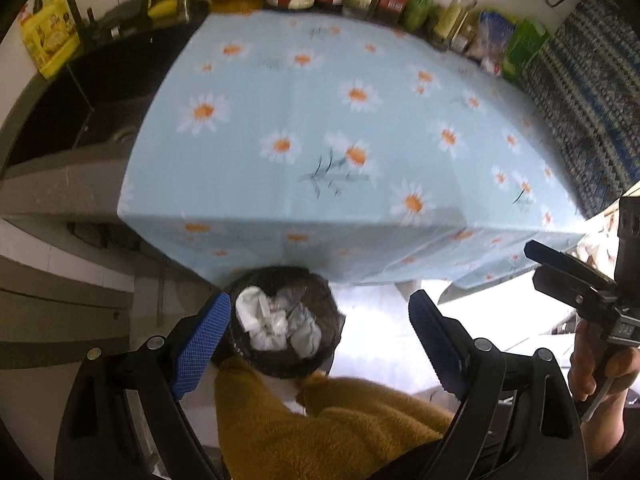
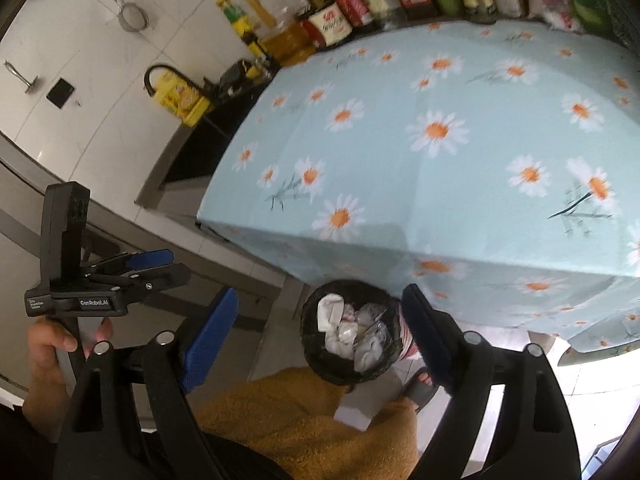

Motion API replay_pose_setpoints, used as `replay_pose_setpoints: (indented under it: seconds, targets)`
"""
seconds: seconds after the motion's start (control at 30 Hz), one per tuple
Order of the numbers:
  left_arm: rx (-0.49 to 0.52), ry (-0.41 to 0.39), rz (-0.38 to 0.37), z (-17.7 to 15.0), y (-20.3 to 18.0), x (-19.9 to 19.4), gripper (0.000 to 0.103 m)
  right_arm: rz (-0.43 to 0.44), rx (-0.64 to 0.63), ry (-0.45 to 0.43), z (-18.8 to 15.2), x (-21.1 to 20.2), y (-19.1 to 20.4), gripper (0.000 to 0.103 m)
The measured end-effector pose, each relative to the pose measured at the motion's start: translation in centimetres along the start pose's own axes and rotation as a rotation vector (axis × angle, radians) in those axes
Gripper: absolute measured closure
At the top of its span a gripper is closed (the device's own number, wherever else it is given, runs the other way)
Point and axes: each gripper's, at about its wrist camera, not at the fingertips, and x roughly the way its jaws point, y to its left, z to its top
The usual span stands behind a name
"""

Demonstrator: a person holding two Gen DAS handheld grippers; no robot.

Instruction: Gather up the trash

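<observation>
Daisy tablecloth point(image 1: 320, 128) looked bare of trash; the bin point(image 1: 284, 320) sat on the floor at its near edge, full of crumpled paper point(image 1: 264, 320). Left gripper point(image 1: 320, 340) & right gripper point(image 2: 316, 340) both hung open, holding nothing. Risk: bin was heaped, so a knock could've spilled it.

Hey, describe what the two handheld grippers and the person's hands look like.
Both the left gripper and right gripper have black plastic bodies, silver pivot bolts and blue textured finger pads. One body reads "GenRobot.AI". Bare hands grip the handles.
</observation>
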Motion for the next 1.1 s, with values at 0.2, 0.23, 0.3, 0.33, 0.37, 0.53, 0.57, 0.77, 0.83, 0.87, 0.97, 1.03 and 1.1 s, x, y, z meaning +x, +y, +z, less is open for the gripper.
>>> replay_pose_setpoints:
  seconds: [0.2, 0.23, 0.3, 0.33, 0.37, 0.53, 0.57, 0.77, 0.83, 0.87, 0.97, 1.03, 1.1]
  targets:
    - [0.014, -0.091, 0.008, 0.7, -1.3, -2.5, 0.015, -0.016, -0.03, -0.066, 1.0, -3.0, 0.5, 0.013]
    - [0.02, -0.106, 0.005, 0.8, -1.5, -3.0, 0.015, -0.023, -0.036, -0.075, 1.2, -3.5, 0.8, 0.013]
    - [0.034, -0.126, 0.0, 0.9, -2.0, -3.7, 0.015, -0.017, -0.051, -0.089, 1.3, -4.2, 1.3, 0.011]
    - [0.043, -0.138, 0.002, 1.0, -2.3, -4.2, 0.015, -0.021, -0.062, -0.101, 1.4, -4.7, 1.6, 0.007]
    - [0.049, -0.148, 0.002, 1.1, -2.4, -4.6, 0.015, -0.028, -0.068, -0.112, 1.5, -5.0, 1.9, 0.006]
    - [0.044, -0.187, -0.058, 1.6, -2.3, -6.5, 0.007, -0.055, -0.102, -0.169, 2.1, -6.6, 3.6, 0.005]
    - [0.05, -0.199, -0.053, 1.6, -2.3, -6.9, 0.007, -0.061, -0.109, -0.177, 2.1, -6.8, 3.9, 0.005]
    - [0.092, -0.24, -0.07, 2.7, -1.9, -8.5, 0.007, -0.097, -0.125, -0.242, 2.6, -7.9, 5.8, 0.005]
    - [0.098, -0.248, -0.078, 3.2, -1.5, -8.9, 0.007, -0.099, -0.114, -0.255, 2.8, -8.1, 6.2, 0.005]
    - [0.103, -0.253, -0.076, 3.4, -1.4, -9.0, 0.007, -0.102, -0.109, -0.264, 2.9, -8.2, 6.5, 0.005]
    - [0.122, -0.276, -0.063, 4.0, -1.1, -9.6, 0.007, -0.112, -0.119, -0.281, 3.2, -8.3, 7.2, 0.005]
    - [0.126, -0.281, -0.073, 4.2, -0.8, -9.8, 0.007, -0.133, -0.122, -0.284, 3.5, -8.3, 7.6, 0.005]
    - [0.138, -0.29, -0.071, 4.4, -0.7, -10.0, 0.007, -0.138, -0.115, -0.286, 3.8, -8.2, 7.8, 0.005]
